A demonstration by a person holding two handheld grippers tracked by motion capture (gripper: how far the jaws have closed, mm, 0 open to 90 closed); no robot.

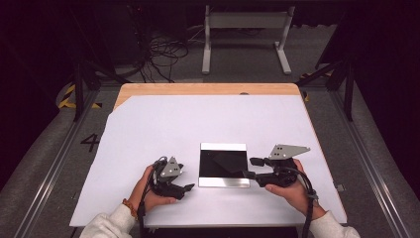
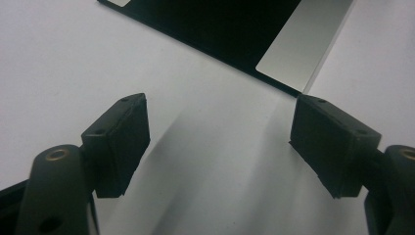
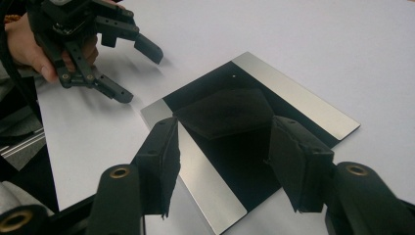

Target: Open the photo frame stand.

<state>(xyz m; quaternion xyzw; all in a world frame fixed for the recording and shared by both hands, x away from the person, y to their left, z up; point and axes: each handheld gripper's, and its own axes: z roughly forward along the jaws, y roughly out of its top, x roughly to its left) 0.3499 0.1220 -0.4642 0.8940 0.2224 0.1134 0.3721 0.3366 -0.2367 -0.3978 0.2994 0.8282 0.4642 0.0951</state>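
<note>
Near front-centre of white sheet (image 1: pixel 148 129): flat square plate (image 1: pixel 224 184), black middle, brushed-metal bands at near and far edges, dark five-sided piece (image 3: pixel 225 113) lying flat on it. Plate sits between both grippers. Right gripper (image 1: pixel 253 167) nearer, at plate's right edge, jaws apart, nothing clamped; five-sided piece lies just ahead of jaws. Left gripper (image 1: pixel 187 190) just beside plate's left near corner, jaws wide, empty, resting over bare sheet. Wooden table (image 1: pixel 208 89) underneath.

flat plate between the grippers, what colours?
Black middle with silver strips along two opposite edges on the plate; the right gripper view shows it best.
</note>
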